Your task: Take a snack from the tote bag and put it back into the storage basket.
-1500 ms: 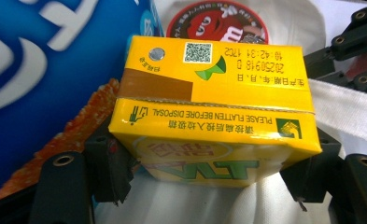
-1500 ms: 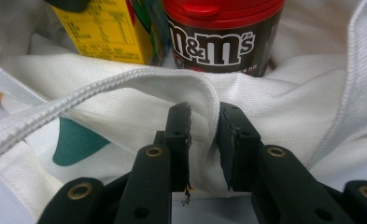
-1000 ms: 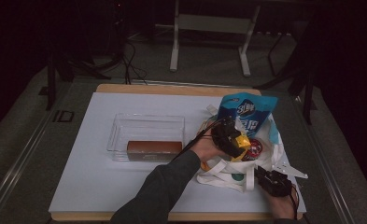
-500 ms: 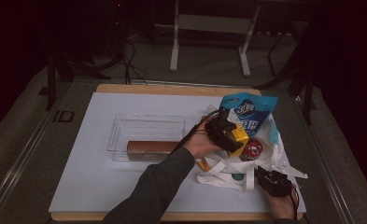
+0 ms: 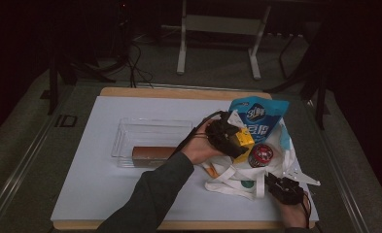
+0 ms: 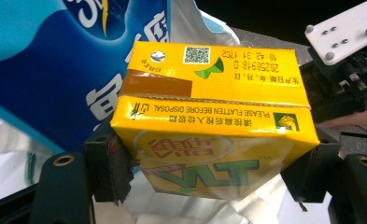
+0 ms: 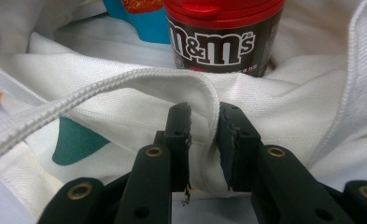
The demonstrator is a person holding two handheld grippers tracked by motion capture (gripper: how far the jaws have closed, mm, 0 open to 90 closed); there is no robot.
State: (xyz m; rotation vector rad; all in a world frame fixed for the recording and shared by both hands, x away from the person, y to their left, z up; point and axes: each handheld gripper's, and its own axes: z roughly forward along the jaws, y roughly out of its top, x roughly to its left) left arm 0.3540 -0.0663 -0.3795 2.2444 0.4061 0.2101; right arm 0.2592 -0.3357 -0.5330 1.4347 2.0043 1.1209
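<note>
My left gripper (image 5: 227, 137) is shut on a yellow lemon-tea carton (image 5: 242, 139) and holds it above the mouth of a white tote bag (image 5: 237, 182). In the left gripper view the carton (image 6: 214, 121) is clamped across its width between both jaws of that gripper (image 6: 209, 172). Near the table's front right, my right gripper (image 5: 282, 188) is shut on the bag. In its own view, my right gripper (image 7: 204, 140) pinches a fold of the bag's white hem (image 7: 125, 84).
A red-lidded M&M's tub (image 5: 262, 154) (image 7: 223, 35) and a blue snack bag (image 5: 259, 119) (image 6: 50, 60) lie in the tote's mouth. To the left stands a clear plastic tray (image 5: 149, 127) holding a brown bar (image 5: 152, 153). White table cover (image 5: 101, 194).
My left gripper has lifted the yellow carton up and a little to the left, away from the bag's opening. The right gripper has kept its hold in place.
</note>
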